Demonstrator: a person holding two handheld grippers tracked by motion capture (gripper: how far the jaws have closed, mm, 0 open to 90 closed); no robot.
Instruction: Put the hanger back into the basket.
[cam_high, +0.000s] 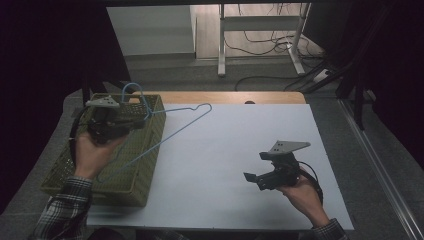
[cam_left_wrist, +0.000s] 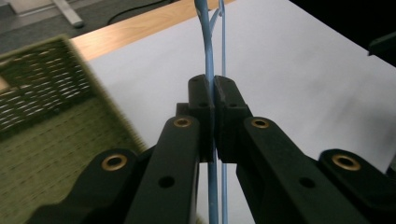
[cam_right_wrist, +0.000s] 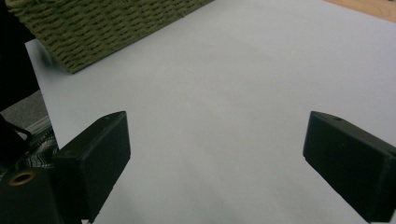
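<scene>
Your left gripper (cam_high: 142, 119) sits over the far end of the olive-green woven plastic basket (cam_high: 65, 167), which is at the left edge of the white sheet (cam_high: 225, 150) covering the wooden tabletop (cam_high: 225, 97). In the left gripper view its jaws are closed tight on the light-blue wire clothes hanger (cam_left_wrist: 208, 56): two thin blue strands pass between the pads, one pinched, the second running just beside it. From the high view, the hanger is lifted and tilted; its hook (cam_high: 131, 90) curls up above the basket's far rim, one corner (cam_high: 205, 106) reaches out right over the white sheet, and the long lower wire slopes down toward you into the basket. Can't tell whether that low end touches the basket floor. Your left hand (cam_high: 92, 152) is wrapped around the gripper body, over the basket. Your right gripper (cam_high: 251, 178) is well apart from the hanger, on the near right part of the sheet, pointing left. Its jaws stand wide apart with nothing between them; the right gripper view shows bare white sheet in the gap and a basket corner (cam_right_wrist: 93, 28) at upper left.
</scene>
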